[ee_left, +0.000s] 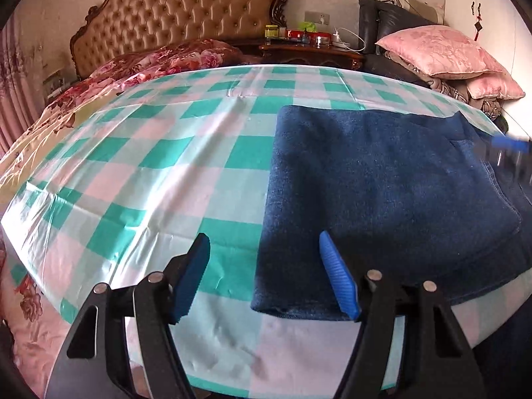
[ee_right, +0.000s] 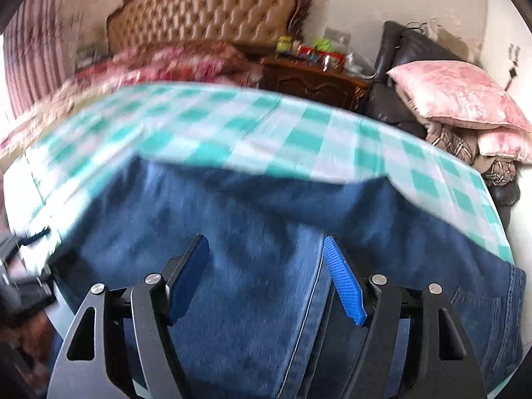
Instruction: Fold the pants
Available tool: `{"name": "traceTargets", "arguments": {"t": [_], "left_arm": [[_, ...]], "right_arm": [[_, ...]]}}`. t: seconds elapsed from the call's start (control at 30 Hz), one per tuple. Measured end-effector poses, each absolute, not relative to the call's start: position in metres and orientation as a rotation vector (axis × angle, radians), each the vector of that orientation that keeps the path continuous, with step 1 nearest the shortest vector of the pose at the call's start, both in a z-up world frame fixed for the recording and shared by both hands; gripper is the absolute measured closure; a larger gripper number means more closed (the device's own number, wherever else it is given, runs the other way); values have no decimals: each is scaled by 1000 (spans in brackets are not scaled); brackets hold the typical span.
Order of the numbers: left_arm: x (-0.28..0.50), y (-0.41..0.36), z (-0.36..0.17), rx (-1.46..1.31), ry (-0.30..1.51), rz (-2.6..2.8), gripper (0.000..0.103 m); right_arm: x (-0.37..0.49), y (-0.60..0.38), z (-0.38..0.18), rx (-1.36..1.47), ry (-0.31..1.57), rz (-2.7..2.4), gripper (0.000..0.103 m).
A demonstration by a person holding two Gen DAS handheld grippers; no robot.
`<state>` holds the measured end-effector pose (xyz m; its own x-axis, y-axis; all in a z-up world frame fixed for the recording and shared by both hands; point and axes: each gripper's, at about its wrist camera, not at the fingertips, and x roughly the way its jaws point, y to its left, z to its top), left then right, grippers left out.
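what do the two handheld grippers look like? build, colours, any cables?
Both match: the left gripper and right gripper have black angular linkage arms with triangular cutouts and silver round pivot pins. The jaws carry blue pads, ribbed on the face and saw-toothed along the edge. No cables, markings or sleeves visible.

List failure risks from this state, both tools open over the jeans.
1. The jeans overhang the table's near edge, so a tug could drag them off.
2. The glossy checkered cloth may slide or bunch.
3. The right tool view is motion-blurred; grasp aim may be off. The left tool holds nothing.
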<state>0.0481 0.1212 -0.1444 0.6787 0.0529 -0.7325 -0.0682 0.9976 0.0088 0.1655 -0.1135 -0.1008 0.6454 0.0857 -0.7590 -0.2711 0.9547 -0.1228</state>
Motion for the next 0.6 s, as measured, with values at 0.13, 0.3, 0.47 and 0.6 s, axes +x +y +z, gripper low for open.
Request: {"name": "traceTargets", "arguments": {"t": [0.13, 0.3, 0.47, 0.6], "left_arm": [[44, 119, -139, -4, 851, 91, 34], [48, 101, -113, 95, 859, 145, 37], [90, 60, -89, 132, 805, -73, 57], [135, 28, -105, 120, 876, -283, 73]], "right_arm": [[160, -125, -125, -215, 916, 193, 38], [156, -123, -126, -243, 903, 177, 38], [155, -119, -127, -260, 895, 162, 38], [156, -121, -128, -244, 897, 169, 38]]}}
